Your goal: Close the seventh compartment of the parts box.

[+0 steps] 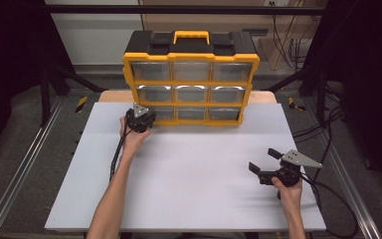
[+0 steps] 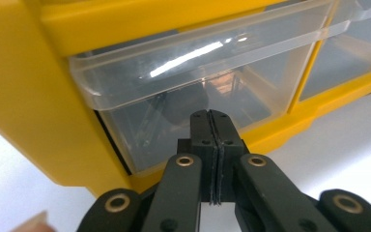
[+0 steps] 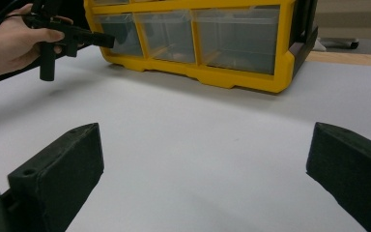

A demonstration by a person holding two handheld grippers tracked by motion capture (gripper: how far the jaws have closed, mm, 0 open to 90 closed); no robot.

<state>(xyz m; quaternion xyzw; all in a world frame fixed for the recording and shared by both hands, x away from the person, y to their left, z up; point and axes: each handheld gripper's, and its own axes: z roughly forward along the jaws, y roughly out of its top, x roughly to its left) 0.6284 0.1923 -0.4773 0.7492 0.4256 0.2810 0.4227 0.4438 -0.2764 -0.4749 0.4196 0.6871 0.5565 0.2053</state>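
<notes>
So the left claw is clenched tight with nothing between its jaws, tips right up against the clear bottom-left drawer of the yellow organizer standing at the back of the table. Right claw sits well apart near the right edge, jaws spread wide and holding nothing

Closed left gripper at yellow organizer's clear bottom drawer, fingers together.

Glossy yellow plastic organizer, clear shiny plastic drawer, matt white table
</notes>
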